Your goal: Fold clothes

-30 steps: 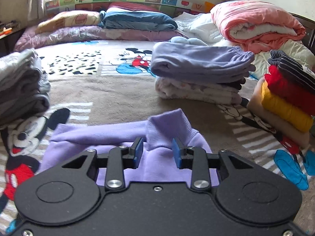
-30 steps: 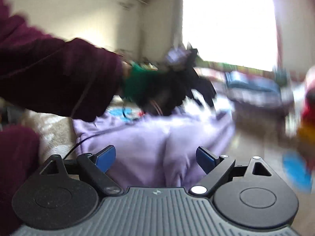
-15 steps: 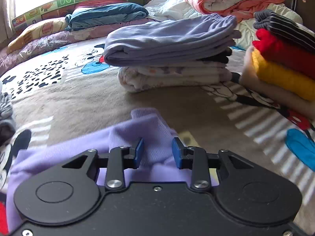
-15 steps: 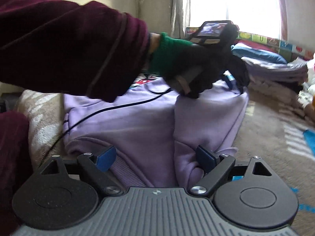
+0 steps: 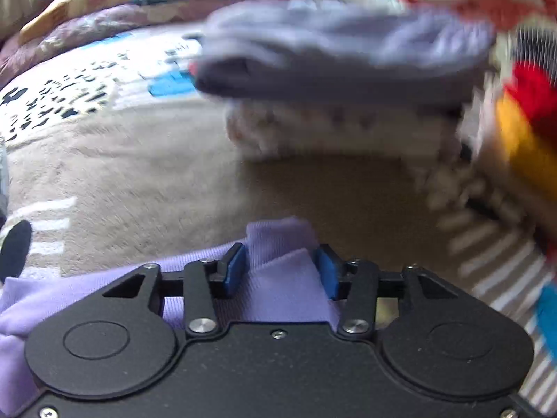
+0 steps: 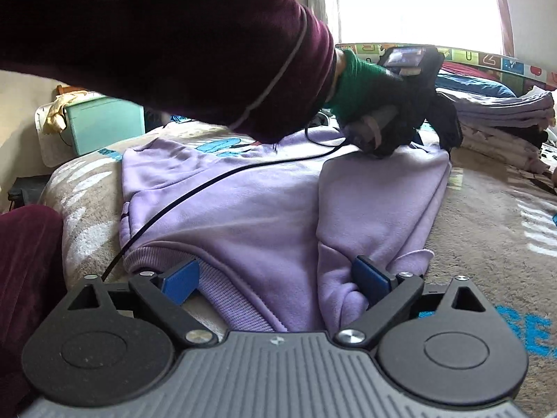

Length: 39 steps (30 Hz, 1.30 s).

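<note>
Since a second ago, the left tongs point(image 5: 281, 270) have carried the lilac sweatshirt's point(image 6: 243, 209) ribbed collar toward the stack of folded clothes point(image 5: 334, 80), which now looms large and blurred just past the collar. Their jaws are opening, with the collar fabric between the blue pads point(image 5: 236, 268) and touching both, so the grip looks loosened though the cloth has not dropped out. Meanwhile the right tongs point(image 6: 275, 278) are opening wide over the sweatshirt's hem, the ribbed band lying between the pads without being pinched.

That sweatshirt lies flat on the bed point(image 6: 487, 216), one side folded inward, its collar end nearest the stack and its hem farthest from it. A gloved hand point(image 6: 390, 111) in a maroon sleeve point(image 6: 174, 41) holds the left tongs at the collar end, a black cable point(image 6: 209, 188) trailing across the sweatshirt away from the stack.
</note>
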{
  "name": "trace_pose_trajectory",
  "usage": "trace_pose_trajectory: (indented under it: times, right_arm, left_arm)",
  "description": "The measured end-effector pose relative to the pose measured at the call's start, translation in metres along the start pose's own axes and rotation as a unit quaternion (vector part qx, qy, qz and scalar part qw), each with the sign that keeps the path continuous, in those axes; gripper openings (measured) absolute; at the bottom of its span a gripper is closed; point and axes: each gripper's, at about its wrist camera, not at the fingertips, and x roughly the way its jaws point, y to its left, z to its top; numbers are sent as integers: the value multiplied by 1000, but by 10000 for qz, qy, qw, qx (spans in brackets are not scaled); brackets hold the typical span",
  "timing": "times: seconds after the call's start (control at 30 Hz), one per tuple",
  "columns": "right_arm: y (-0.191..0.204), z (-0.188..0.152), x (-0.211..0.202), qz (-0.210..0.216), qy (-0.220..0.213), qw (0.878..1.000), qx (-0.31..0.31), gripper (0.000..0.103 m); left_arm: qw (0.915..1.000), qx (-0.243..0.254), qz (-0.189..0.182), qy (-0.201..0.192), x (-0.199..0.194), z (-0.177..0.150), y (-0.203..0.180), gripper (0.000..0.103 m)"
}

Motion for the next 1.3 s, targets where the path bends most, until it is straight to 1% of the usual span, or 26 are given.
trace_pose_trajectory:
  times: [0.03,0.1,0.13,0.17,0.23,0.3,0.37,0.43,0.53,0.6,0.67,0.73,0.8,0.83,0.9,0.93,0.97,1.0,1.03,1.1,1.17,1.27,1.3]
  right_arm:
    - [0,0,0,1,-22,10000,-4,95]
    - [1,0,-1,-14,-57,10000,-15,95]
    - [1,0,-1,-27,-71,10000,-20,95]
    - [2,0,-2,-41,-84,10000,-26,95]
    - [2,0,-2,-69,-111,9999,-38,94]
    - [3,1,-4,-117,-132,9998,-49,94]
    - [5,4,-8,-194,-183,9996,-21,93]
    - [9,7,-18,-242,-276,9993,40,93]
    - [19,8,-37,-261,-361,9990,-45,93]
    - [29,7,-51,-158,-371,9992,-82,93]
    - [41,5,-63,74,-401,9991,-132,94]
    - [60,2,-63,282,-291,9981,-455,94]
    - [79,-1,-59,478,-146,9959,-751,94]
    - [89,-2,-55,565,-62,9944,-892,94]
    - [108,-4,-48,646,75,9903,-1229,93]
    - [116,-5,-46,679,125,9886,-1336,93]
    - [123,-6,-44,708,173,9870,-1435,93]
    - [127,-6,-43,705,204,9867,-1449,93]
    - [127,-4,-41,712,219,9878,-1365,94]
    - [125,0,-40,736,195,9912,-1084,94]
    - [118,7,-42,710,103,9951,-681,99]
    - [99,17,-50,702,-122,9974,131,101]
    - [89,18,-53,679,-226,9965,435,102]
  left_arm:
    - [9997,-159,-91,-154,-14,0,5,51]
    - [9989,-263,-99,-367,-43,-5,14,54]
    - [9984,-308,-102,-470,-58,-9,19,59]
    - [9979,-327,-104,-551,-75,-16,24,66]
    - [9973,-352,-115,-640,-108,-34,35,70]
    - [9971,-376,-104,-650,-139,-61,46,73]
    - [9970,-400,-92,-660,-170,-87,57,81]
    - [9965,-470,-133,-680,-199,-117,69,88]
    - [9943,-737,-181,-748,-241,-161,88,97]
    - [9918,-950,-223,-820,-268,-189,101,100]
    - [9866,-1279,-289,-971,-290,-216,116,103]
    - [9778,-1717,-279,-1165,-309,-247,130,103]
    - [9647,-2230,-350,-1355,-321,-282,145,103]
    - [9557,-2545,-360,-1435,-325,-301,153,103]
    - [9314,-3231,-433,-1621,-329,-339,170,103]
    - [9192,-3589,-434,-1564,-328,-350,180,101]
    - [9101,-3856,-367,-1472,-329,-354,191,96]
    - [9055,-3954,-286,-1511,-334,-352,200,94]
    - [9011,-4043,-182,-1555,-340,-351,207,94]
    - [8936,-4171,154,-1651,-355,-346,216,94]
    - [8852,-4354,309,-1610,-363,-347,224,93]
    - [8668,-4722,450,-1538,-369,-351,239,92]
    - [8613,-4805,455,-1589,-369,-352,245,92]
